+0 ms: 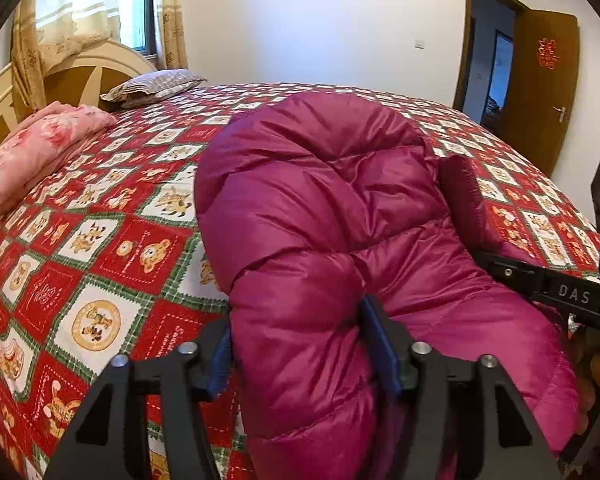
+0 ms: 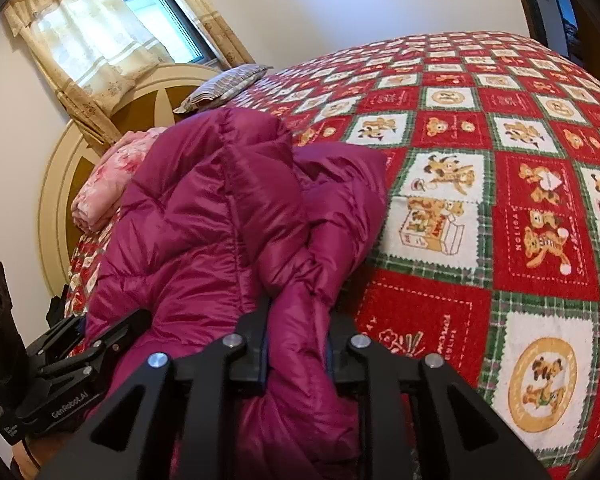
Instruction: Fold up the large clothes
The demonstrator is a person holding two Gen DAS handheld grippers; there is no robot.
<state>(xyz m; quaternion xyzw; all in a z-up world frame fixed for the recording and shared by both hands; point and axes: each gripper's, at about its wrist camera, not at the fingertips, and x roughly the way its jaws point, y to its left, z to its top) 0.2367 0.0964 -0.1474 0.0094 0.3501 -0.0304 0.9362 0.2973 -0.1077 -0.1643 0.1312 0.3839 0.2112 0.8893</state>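
Magenta puffy jacket (image 1: pixel 320 208) on bed, left tool (image 1: pixel 304 344) parted around its fold, right tool (image 2: pixel 296 344) clamped on it

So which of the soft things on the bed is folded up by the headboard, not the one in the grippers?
The pink floral blanket, folded in a neat stack at the headboard end. The magenta puffer jacket lies bunched mid-bed; the striped pillow lies flat, unfolded.

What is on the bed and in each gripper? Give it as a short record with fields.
surface: bed with red, white and green cartoon-print quilt
garment: magenta down jacket, bunched on the quilt
left gripper: jaws apart, a jacket fold between them
right gripper: closed on a gathered jacket fold
near headboard: folded pink floral blanket, striped pillow
background: curtained window, open wooden door
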